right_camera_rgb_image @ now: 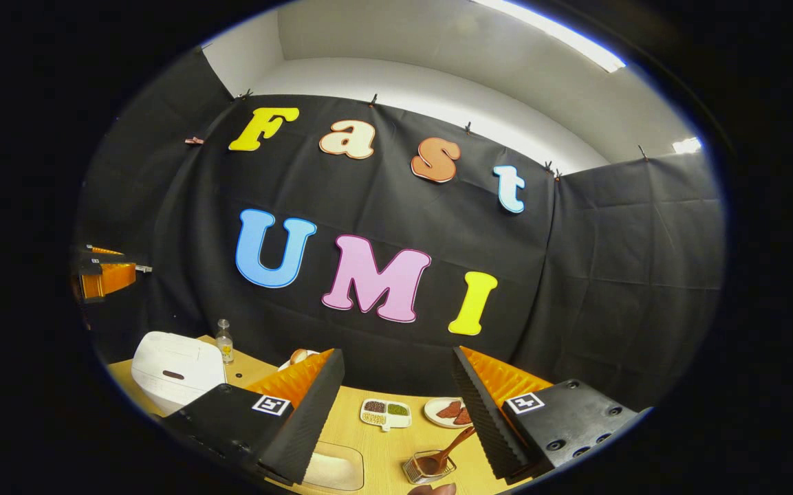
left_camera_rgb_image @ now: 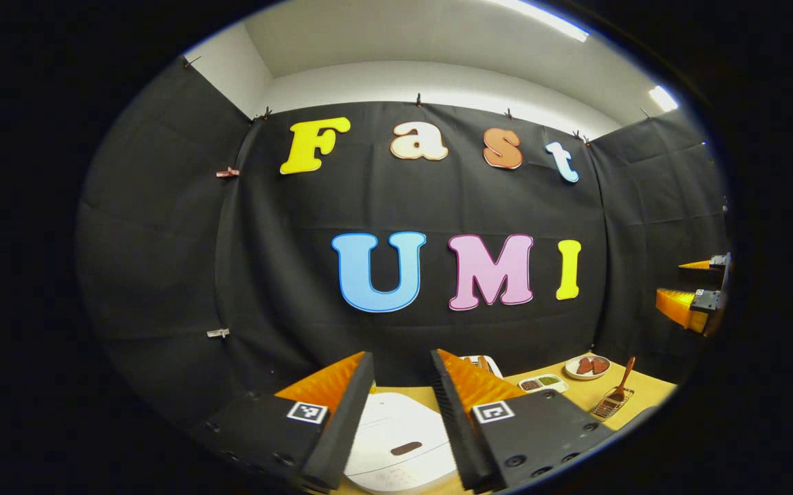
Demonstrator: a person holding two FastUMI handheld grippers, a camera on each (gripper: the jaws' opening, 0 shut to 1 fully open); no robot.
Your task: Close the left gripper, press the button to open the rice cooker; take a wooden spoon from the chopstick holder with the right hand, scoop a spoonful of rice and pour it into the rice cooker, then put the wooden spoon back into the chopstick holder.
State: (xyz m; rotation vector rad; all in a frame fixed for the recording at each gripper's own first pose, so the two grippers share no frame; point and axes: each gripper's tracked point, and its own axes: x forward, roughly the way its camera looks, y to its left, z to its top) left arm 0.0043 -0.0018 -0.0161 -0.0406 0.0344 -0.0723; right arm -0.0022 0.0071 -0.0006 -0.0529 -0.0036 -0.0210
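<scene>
Hovering above the counter (right_camera_rgb_image: pixel 382 447), I have both pairs of fingers spread wide and holding nothing. In the left gripper view my left gripper (left_camera_rgb_image: pixel 402 399) hangs over the rice cooker (left_camera_rgb_image: pixel 399 447), a white, smooth, rounded shell with its lid down and a dark oval button (left_camera_rgb_image: pixel 406 448) on top. I judge the shell hard and slick, and the button small and stiff, so the fingers must first come together into one blunt tip and push straight down on it; an angled push would probably skid.

In the right gripper view my right gripper (right_camera_rgb_image: pixel 398 405) looks down on the wooden spoon (right_camera_rgb_image: pixel 448 450), standing tilted in the chopstick holder (right_camera_rgb_image: pixel 427 469), a small wire-mesh basket near the counter's front edge. The spoon looks light, rigid and matte, so it should grip well; I would take it on the bare handle above the basket rim. The holder looks light too and may tip if I drag sideways.

A pale shallow container (right_camera_rgb_image: pixel 333 467) lies between my right fingers, contents unclear. A divided dish (right_camera_rgb_image: pixel 386 414) of grains lies beyond.
</scene>
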